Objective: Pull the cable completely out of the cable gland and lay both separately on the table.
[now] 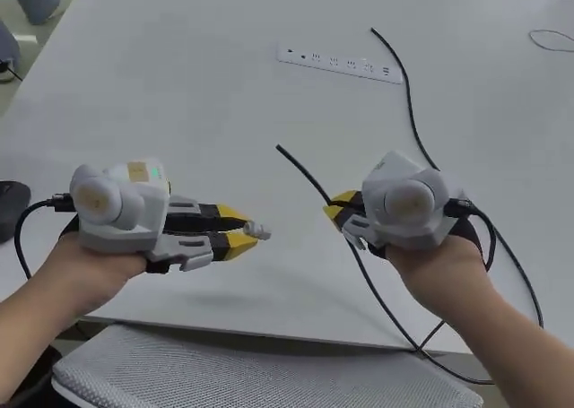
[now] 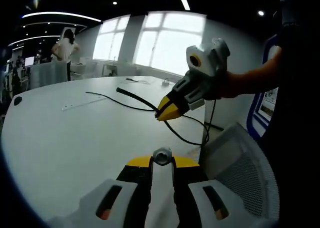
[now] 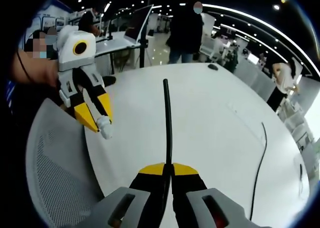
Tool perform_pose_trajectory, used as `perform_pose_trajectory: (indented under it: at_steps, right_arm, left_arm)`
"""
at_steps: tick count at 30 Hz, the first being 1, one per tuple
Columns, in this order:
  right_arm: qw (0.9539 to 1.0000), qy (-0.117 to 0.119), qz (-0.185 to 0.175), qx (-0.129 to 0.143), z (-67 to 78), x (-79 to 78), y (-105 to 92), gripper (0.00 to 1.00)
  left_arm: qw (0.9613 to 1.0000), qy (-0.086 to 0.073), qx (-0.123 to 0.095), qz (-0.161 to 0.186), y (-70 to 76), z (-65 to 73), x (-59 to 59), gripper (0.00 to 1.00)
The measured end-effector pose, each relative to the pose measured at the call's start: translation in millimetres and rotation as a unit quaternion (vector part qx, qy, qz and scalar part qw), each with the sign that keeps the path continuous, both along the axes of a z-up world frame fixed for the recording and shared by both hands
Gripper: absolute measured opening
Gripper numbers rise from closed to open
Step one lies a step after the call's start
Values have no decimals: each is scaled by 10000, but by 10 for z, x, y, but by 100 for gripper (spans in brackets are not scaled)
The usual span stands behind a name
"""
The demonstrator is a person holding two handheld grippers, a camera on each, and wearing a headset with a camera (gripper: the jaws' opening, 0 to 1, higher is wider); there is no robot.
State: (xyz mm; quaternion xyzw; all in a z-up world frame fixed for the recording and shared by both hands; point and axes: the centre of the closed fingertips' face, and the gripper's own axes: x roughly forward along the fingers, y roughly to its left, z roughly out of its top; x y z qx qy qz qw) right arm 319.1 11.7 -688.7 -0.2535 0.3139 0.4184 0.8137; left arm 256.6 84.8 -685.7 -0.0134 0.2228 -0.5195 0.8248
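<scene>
Head view. On the left, the left gripper (image 1: 240,229), pinched tight on a small pale cable gland (image 1: 258,232) poking out past the yellow tips. On the right, the right gripper (image 1: 339,212), closed on a black cable (image 1: 300,169); free end up and to the left of the tips, the rest trailing down past the near edge of the white table (image 1: 179,94). Gland and cable apart, both held above the table, neither lying on it. Farther back on the table, a white power strip (image 1: 341,64). Below the near edge, a grey mesh chair (image 1: 224,372).

Left gripper view. At the bottom, the left gripper (image 2: 162,164) shut narrow around the gland (image 2: 162,156), round end facing forward. Ahead and higher, the right gripper (image 2: 167,110) in a hand (image 2: 230,82), gripping the cable (image 2: 132,101), loose end pointing left over the table (image 2: 60,143). Chair (image 2: 240,163) to the right.

Right gripper view. Right gripper (image 3: 168,169) closed down on the cable (image 3: 167,118), running straight ahead from between the yellow tips to a free end. To the left, the left gripper (image 3: 97,122) with the gland (image 3: 106,133) at its tips, well apart from the cable. Table (image 3: 215,123) beneath, chair (image 3: 55,163) at lower left, a second black cable (image 3: 261,158) lying on the table at right. People standing in the background.
</scene>
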Motion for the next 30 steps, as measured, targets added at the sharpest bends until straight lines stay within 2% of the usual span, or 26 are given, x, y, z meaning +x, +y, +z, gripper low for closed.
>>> perform_pose_trajectory:
  at_steps: [4,11,17,23,27,29,30]
  right_arm:
    - [9999,10,100,-14,-20,85,124,0]
    - [9993,-1,280,-243,-145,232,303,0]
    - [9983,70,459,-340,-301,352,513,0]
    - [9982,40,484,-355,-447,482,687,0]
    - [9966,134,687,-431,-585,489,811,0]
    - [9949,260,899,-389,-649,433,919,0]
    - [9929,262,1064,-464,-693,405,974,0]
  left_arm:
    - [10000,36,-37,39,36,-92,14,15]
    - [9999,140,30,38,100,-310,17,15]
    - [9995,302,-14,119,178,-463,51,15]
    - [9992,363,43,159,234,-625,76,15]
    - [9990,401,52,170,253,-728,80,15]
    - [9989,436,68,182,266,-775,85,15]
    - [9987,464,66,201,276,-804,88,15]
